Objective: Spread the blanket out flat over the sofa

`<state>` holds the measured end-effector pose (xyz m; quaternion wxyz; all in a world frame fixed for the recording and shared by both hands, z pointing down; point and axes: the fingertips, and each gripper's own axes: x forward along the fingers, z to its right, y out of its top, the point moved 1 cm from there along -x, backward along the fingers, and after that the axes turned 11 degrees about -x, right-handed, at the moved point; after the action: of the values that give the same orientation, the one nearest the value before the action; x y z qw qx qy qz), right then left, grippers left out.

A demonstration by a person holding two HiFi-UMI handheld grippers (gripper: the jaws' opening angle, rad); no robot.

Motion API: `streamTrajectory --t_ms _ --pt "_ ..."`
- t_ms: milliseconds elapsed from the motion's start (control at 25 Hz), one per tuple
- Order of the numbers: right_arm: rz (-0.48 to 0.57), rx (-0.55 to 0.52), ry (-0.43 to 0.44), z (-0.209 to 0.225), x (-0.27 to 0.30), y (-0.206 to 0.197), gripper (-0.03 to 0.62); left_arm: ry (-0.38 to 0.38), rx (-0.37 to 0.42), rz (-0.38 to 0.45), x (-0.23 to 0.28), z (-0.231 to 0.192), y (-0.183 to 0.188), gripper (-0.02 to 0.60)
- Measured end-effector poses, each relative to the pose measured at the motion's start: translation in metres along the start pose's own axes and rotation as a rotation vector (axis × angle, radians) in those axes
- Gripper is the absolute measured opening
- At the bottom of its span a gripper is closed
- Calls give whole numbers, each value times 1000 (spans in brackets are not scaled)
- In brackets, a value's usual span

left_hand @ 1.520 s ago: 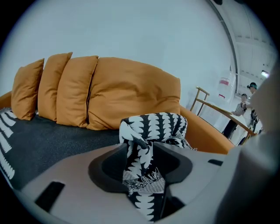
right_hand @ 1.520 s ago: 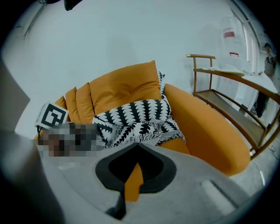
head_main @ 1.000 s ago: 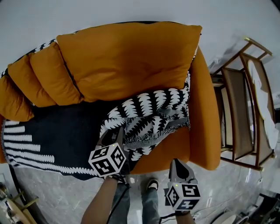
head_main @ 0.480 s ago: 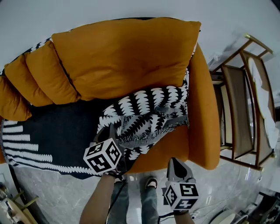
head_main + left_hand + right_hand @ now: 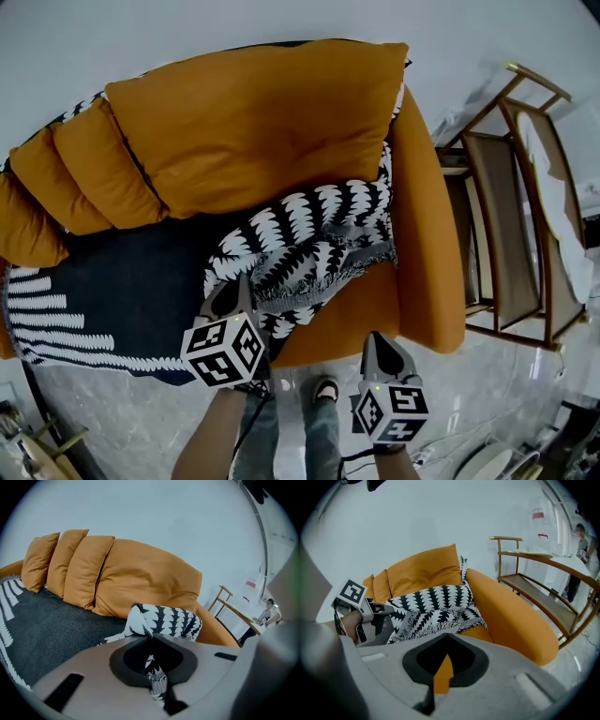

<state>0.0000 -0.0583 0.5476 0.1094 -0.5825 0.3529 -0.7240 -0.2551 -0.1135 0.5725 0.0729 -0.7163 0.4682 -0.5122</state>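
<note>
Our left gripper (image 5: 229, 298), open before, now closing on blanket (image 5: 314, 234) at sofa (image 5: 253, 112) front; right gripper (image 5: 380, 341) closed, empty; pull next.

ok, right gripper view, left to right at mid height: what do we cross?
left gripper (jaws closing, fabric between them) → blanket → sofa arm → rack

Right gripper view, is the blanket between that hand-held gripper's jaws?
No, the right hand-held gripper is empty, and the blanket lies beyond it on the sofa.
</note>
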Motion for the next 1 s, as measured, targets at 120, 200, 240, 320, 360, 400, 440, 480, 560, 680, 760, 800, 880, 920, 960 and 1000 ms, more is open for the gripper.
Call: streamTrajectory --t_ms 120,200,240,320,360,400,440,480,560,680,760,800,880,920,960,1000 --pt "17 14 -16 4 -8 1 5 -17 26 -1 -11 8 -2 15" --pt "27 23 -28 7 -14 0 5 -26 45 -5 -17 13 -4 16" --pt "32 27 -35 8 -17 -1 5 -32 52 -8 -20 15 -6 15" --pt "43 36 -50 12 -24 -2 5 -45 64 -17 -24 21 -9 15" --pt "48 42 -58 15 -27 -3 5 -51 70 -20 -27 24 -11 15" --pt "53 47 -65 17 -31 -3 5 -56 75 -24 -29 28 -12 15" --pt "57 52 -72 19 -35 -4 5 -59 80 -27 -33 32 -14 15" --pt "61 57 -78 21 -40 -4 5 -62 85 -30 -37 35 -15 15" --pt "71 69 -89 25 -51 -5 5 -69 92 -37 -45 42 -19 15" --pt "87 93 -104 29 -66 -8 5 -82 104 -47 -57 52 -24 15" --pt "99 106 -114 31 -75 -11 5 -92 114 -54 -64 58 -26 15" --pt "104 111 -120 32 -80 -12 5 -97 120 -58 -68 61 -28 15" --pt "114 120 -131 35 -89 -14 5 -106 135 -66 -75 69 -31 15" --pt "119 126 -137 37 -93 -15 5 -111 144 -71 -79 73 -33 15" --pt "123 134 -143 39 -97 -16 5 -116 154 -76 -82 77 -36 15" --pt "128 142 -148 42 -102 -17 5 -121 164 -81 -86 82 -39 15"
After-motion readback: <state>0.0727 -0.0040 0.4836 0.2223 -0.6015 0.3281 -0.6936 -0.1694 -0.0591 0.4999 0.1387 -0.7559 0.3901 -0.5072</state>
